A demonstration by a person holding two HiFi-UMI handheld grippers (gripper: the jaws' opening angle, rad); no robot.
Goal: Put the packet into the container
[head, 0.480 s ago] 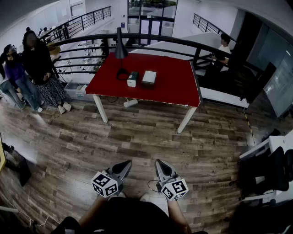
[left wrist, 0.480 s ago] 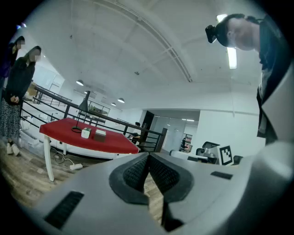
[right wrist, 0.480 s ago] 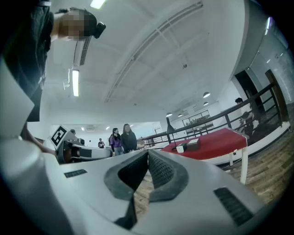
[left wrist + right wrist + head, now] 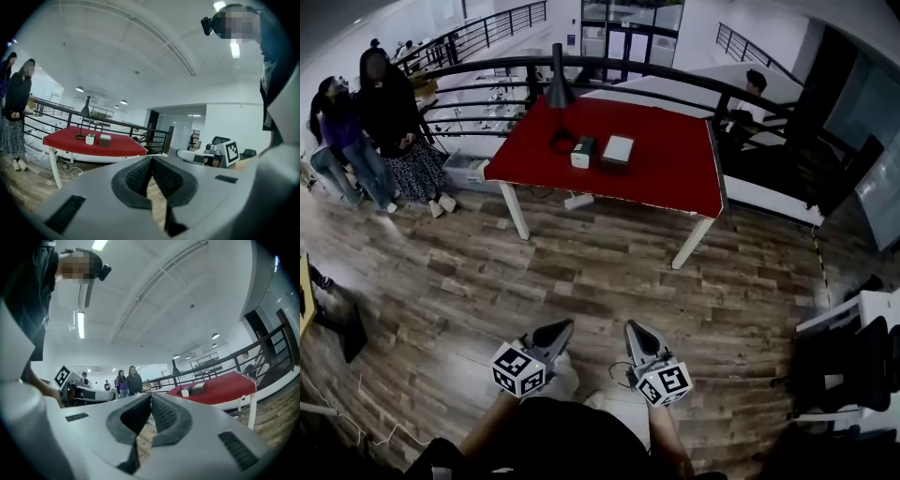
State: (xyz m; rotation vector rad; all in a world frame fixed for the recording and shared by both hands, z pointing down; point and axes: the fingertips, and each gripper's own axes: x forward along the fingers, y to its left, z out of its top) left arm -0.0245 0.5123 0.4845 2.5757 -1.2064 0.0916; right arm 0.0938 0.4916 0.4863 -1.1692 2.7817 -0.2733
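Head view alone: container (image 4: 618,150) top, perhaps closed, beside packet (image 4: 583,152).

Clear across the wooden floor (image 4: 609,272) up to the red table (image 4: 675,169). Crowded near its far left edge by lamp (image 4: 560,94), small white box (image 4: 582,152) and container (image 4: 618,150); open over the right half. Fenced behind by railing (image 4: 487,70).

Matt red tabletop (image 4: 675,173), wood-grain plank floor (image 4: 581,277)

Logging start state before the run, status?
Left gripper, right gripper shut, empty, low. White box, grey box side by side on red table, far ahead. Only floor between; bystanders off left.
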